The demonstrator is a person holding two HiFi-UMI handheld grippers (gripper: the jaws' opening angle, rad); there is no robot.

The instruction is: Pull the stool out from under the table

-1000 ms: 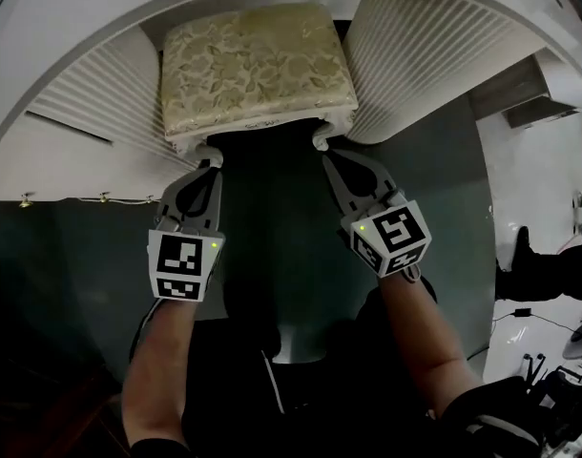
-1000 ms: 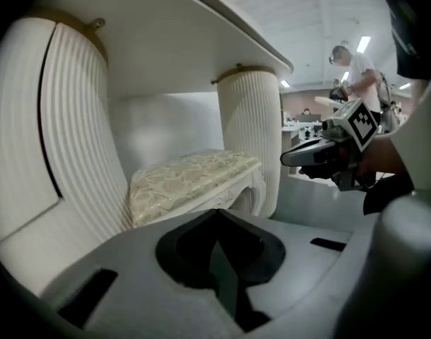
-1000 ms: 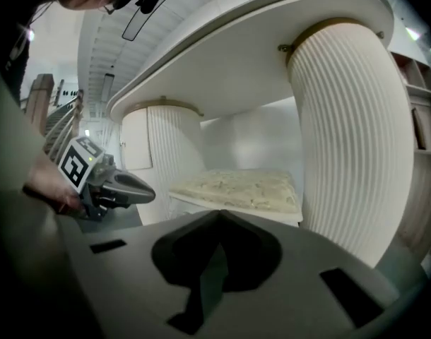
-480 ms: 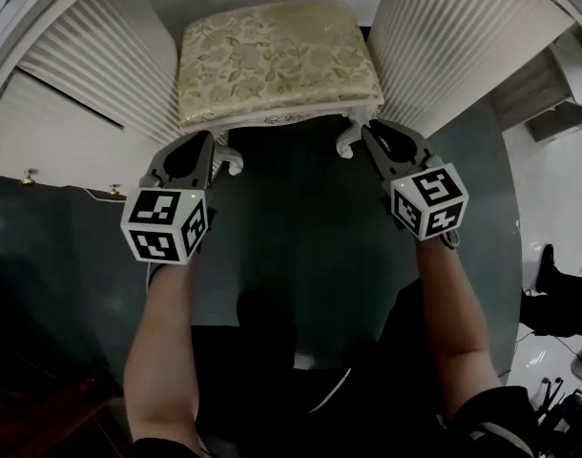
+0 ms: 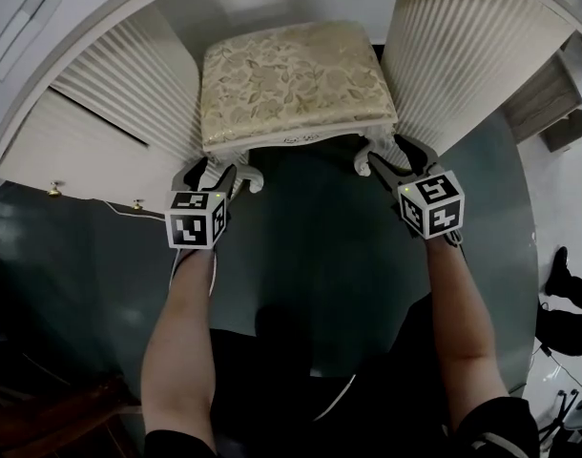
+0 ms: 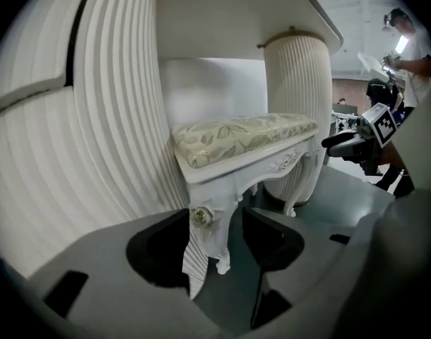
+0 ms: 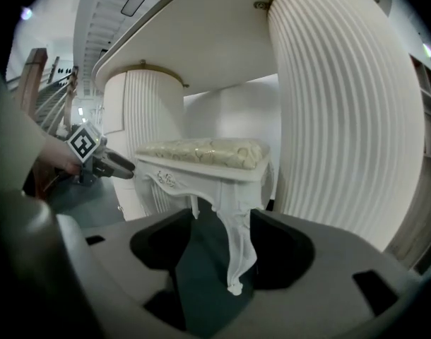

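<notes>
Jaws just opened and apart, the left gripper [image 5: 211,174] straddles one front leg [image 6: 217,242] of the stool [image 5: 293,82] and the right gripper [image 5: 392,163] the other front leg [image 7: 238,246], the seat just ahead between the table [image 5: 472,55] pedestals.

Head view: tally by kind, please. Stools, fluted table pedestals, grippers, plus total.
Stool: 1
Fluted pedestals: 2
Grippers: 2, left gripper and right gripper; both have just been opening, with a front leg between each pair of jaws, not gripped
Total: 5
</notes>
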